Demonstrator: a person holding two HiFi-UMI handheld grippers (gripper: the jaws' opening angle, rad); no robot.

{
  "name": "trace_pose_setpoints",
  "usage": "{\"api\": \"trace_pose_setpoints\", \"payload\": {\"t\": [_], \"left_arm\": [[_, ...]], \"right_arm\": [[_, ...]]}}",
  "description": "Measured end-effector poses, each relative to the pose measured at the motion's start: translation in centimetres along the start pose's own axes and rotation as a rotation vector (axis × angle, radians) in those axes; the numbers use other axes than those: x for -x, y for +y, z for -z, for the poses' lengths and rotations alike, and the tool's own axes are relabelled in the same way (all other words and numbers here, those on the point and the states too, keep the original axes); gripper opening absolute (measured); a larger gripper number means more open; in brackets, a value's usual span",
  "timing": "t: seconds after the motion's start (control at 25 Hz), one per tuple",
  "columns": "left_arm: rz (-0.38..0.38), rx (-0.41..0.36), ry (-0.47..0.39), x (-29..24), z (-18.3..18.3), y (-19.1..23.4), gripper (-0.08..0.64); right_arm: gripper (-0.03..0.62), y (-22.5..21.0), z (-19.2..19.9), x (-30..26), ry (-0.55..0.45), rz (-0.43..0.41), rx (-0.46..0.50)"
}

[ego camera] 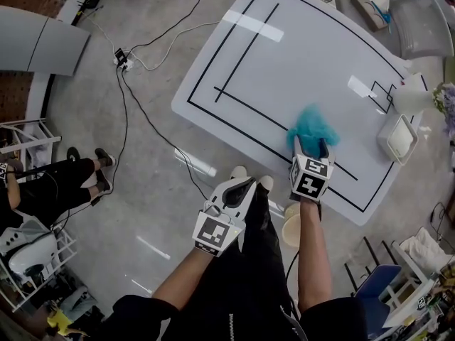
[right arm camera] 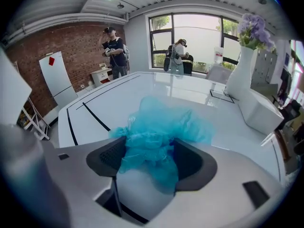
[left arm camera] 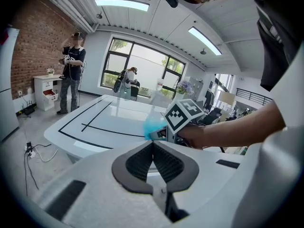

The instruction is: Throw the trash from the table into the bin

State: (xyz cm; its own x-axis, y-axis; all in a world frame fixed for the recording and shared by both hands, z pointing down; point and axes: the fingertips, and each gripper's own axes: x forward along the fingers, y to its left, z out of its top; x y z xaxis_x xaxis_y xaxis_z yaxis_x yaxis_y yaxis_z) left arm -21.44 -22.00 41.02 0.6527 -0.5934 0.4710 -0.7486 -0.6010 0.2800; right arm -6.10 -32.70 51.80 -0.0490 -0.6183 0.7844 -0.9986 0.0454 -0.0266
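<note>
The right gripper [right arm camera: 151,148] stands with its jaws wide, and a crumpled teal plastic bag [right arm camera: 159,122] sits bunched between its fingers at the white table's [ego camera: 298,55] near edge. The left gripper [left arm camera: 153,145] is closed on nothing, beside the table.

No words or numbers can be read. The left gripper's cube [ego camera: 215,233] and the right gripper's cube [ego camera: 311,177] bear black square markers. A white panel [right arm camera: 58,82] shows a red diamond [right arm camera: 51,61], perhaps a sign.
</note>
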Motion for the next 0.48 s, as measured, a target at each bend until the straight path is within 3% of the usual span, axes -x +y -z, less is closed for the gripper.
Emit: {"api": "trace_pose_setpoints", "payload": {"t": [0.16, 0.48], "left_arm": [[0.006, 0.003, 0.002, 0.0, 0.1, -0.1, 0.008], [0.022, -0.002, -0.003, 0.3, 0.2, 0.0, 0.008]], "right_arm": [[0.305, 0.3, -0.1, -0.1, 0.011, -0.024, 0.019], [0.113, 2.0, 0.4, 0.4, 0.025, -0.052, 0.090]]}}
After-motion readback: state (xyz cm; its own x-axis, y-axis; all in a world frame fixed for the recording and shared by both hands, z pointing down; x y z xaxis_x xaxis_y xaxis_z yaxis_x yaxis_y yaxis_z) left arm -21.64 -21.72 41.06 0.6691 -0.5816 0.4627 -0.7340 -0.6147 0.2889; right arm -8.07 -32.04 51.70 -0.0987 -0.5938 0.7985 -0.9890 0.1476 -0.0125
